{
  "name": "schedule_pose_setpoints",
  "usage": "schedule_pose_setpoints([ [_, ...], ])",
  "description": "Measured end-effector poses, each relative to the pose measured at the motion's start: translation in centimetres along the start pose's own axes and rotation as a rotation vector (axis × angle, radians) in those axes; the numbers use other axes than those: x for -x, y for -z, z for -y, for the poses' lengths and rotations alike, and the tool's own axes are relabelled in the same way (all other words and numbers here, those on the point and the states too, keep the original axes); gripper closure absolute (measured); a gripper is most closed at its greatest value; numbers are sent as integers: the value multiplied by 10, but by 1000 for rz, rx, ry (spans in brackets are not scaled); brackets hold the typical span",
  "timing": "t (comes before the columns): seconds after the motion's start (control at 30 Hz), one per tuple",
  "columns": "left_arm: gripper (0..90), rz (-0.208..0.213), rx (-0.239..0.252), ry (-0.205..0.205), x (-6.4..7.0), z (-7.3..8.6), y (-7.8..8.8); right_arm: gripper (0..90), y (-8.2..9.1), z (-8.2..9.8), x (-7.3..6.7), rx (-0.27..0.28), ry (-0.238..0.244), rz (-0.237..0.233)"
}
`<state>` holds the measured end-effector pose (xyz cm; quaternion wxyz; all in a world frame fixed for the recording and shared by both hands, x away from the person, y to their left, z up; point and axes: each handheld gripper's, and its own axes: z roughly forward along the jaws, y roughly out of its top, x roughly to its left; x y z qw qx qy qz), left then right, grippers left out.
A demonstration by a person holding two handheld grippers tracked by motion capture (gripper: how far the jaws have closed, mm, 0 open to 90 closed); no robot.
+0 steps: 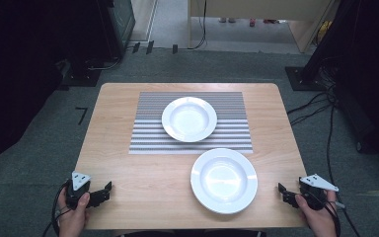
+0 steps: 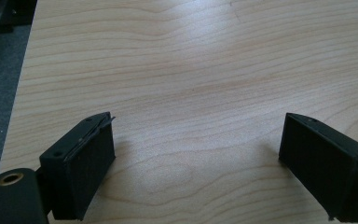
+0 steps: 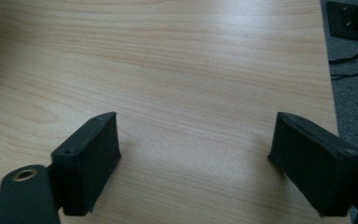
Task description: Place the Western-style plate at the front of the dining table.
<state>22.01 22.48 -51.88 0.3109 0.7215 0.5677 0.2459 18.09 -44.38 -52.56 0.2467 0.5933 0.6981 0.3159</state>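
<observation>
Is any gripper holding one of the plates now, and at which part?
No. The left gripper and right gripper are open above bare table, holding nothing.

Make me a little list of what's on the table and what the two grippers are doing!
table: light wooden table
mat: grey striped mat lying on the far half
far plate: white plate on the mat
near plate: white plate on bare wood, its far rim at the mat's near edge
left gripper: left gripper open, empty, at the near left corner
right gripper: right gripper open, empty, at the near right edge
nearest thing to right gripper: the near plate
</observation>
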Motion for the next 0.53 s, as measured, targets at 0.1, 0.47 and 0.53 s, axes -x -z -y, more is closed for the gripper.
schedule_pose_setpoints([
  [0.1,101,1,0,0,0,0,0,125,-1,0,0,-5,7,-8],
  [0.47,102,-5,0,6,0,-1,-1,87,-2,-1,-1,-15,19,-18],
  [0.53,102,-6,0,7,0,-1,-1,86,-2,-1,-1,-15,19,-18],
])
